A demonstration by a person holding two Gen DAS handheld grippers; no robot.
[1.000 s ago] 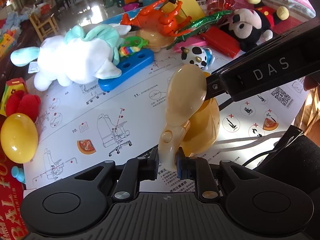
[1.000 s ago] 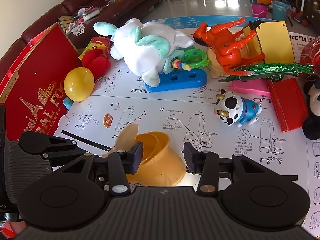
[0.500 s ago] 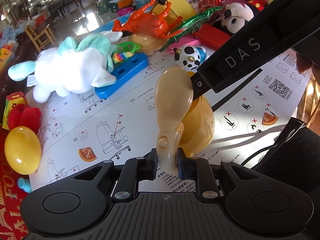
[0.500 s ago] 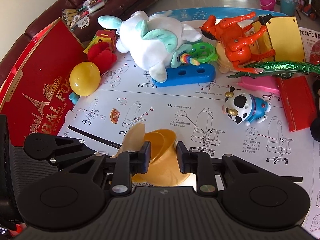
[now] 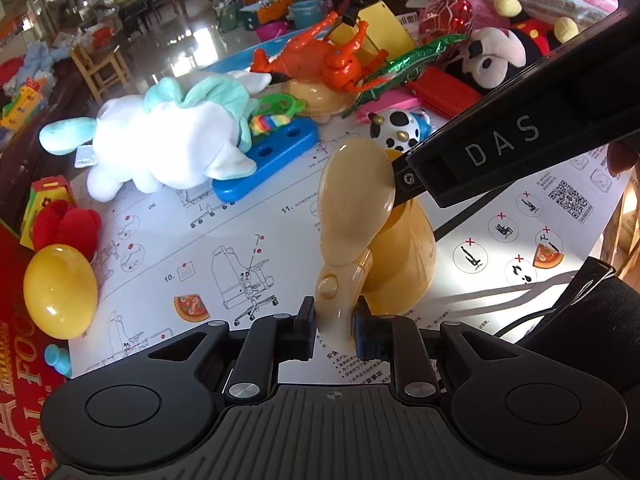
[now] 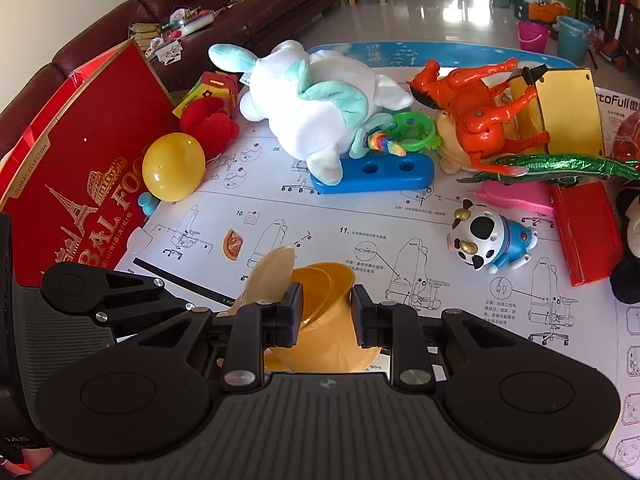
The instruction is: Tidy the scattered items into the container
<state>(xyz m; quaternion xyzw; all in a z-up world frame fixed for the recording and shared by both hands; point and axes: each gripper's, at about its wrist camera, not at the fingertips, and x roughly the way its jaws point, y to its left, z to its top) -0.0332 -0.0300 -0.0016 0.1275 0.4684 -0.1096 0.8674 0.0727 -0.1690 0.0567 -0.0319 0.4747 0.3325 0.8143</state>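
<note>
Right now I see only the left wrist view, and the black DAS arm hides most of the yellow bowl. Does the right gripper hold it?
Observer: Yes. The right gripper is shut on the yellow bowl, one finger on each side of it.
Operator: Which way does the bowl open?
Observer: Its hollow mouth points forward along the right fingers, and the beige spoon stands at its left rim.

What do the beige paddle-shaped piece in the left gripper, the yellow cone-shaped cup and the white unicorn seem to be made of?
Beige paddle-shaped piece: probably smooth hard plastic, with a soft sheen and a moulded round stud; the left gripper clamps its stem.
Yellow cone-shaped cup: glossy, slightly translucent plastic by its glow in sunlight.
White unicorn: plush fabric, fuzzy and matte, with soft folds.
</note>
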